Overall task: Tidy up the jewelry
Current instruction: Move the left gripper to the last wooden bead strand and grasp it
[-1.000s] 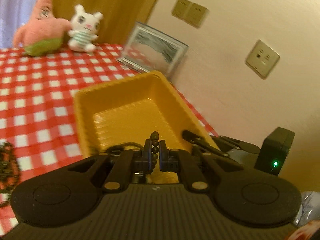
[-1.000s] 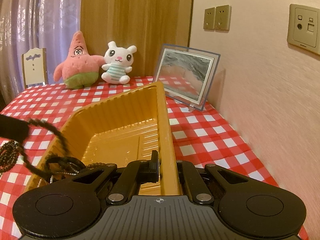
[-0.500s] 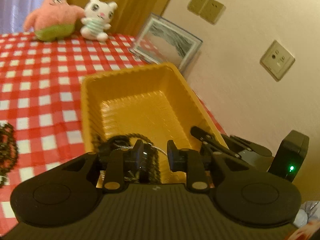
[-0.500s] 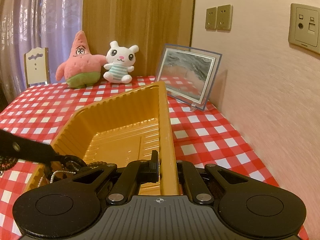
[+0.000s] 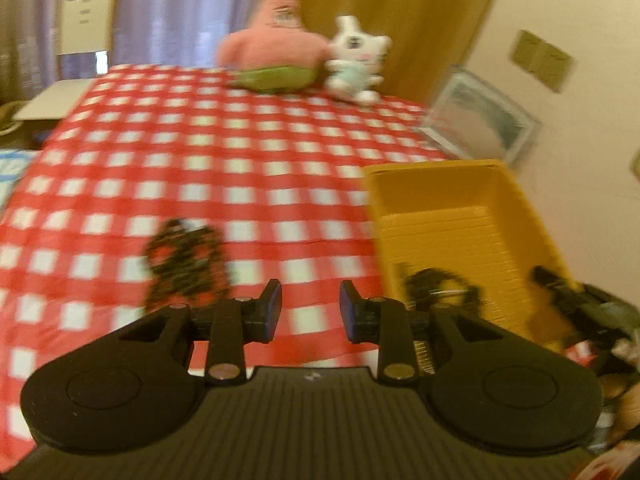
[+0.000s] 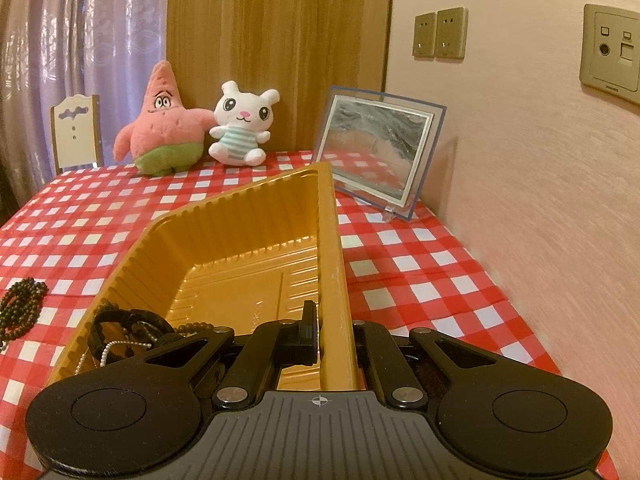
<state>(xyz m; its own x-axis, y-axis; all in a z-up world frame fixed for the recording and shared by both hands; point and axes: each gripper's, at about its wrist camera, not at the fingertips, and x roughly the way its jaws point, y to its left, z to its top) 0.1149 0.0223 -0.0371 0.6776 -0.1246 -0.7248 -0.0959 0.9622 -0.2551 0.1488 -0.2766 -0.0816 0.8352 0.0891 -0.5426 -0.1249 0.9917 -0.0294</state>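
A yellow plastic tray (image 6: 256, 208) sits on the red checked tablecloth; it also shows in the left wrist view (image 5: 472, 184). Dark bead strings and a silver chain (image 6: 132, 332) lie in its near left corner, also seen in the left wrist view (image 5: 436, 284). A dark brown bead necklace (image 5: 184, 256) lies on the cloth left of the tray, also in the right wrist view (image 6: 20, 308). My left gripper (image 5: 310, 308) is open and empty above the cloth, between that necklace and the tray. My right gripper (image 6: 332, 332) is shut on the tray's near right wall.
A pink star plush (image 6: 164, 124) and a white bunny plush (image 6: 242, 124) sit at the table's far edge. A framed sand picture (image 6: 380, 152) leans by the right wall. A chair (image 6: 74, 132) stands beyond the far left corner.
My left gripper opened and let the bead string fall into the tray, then swung left over the cloth toward the loose necklace. The right gripper kept its hold on the tray wall.
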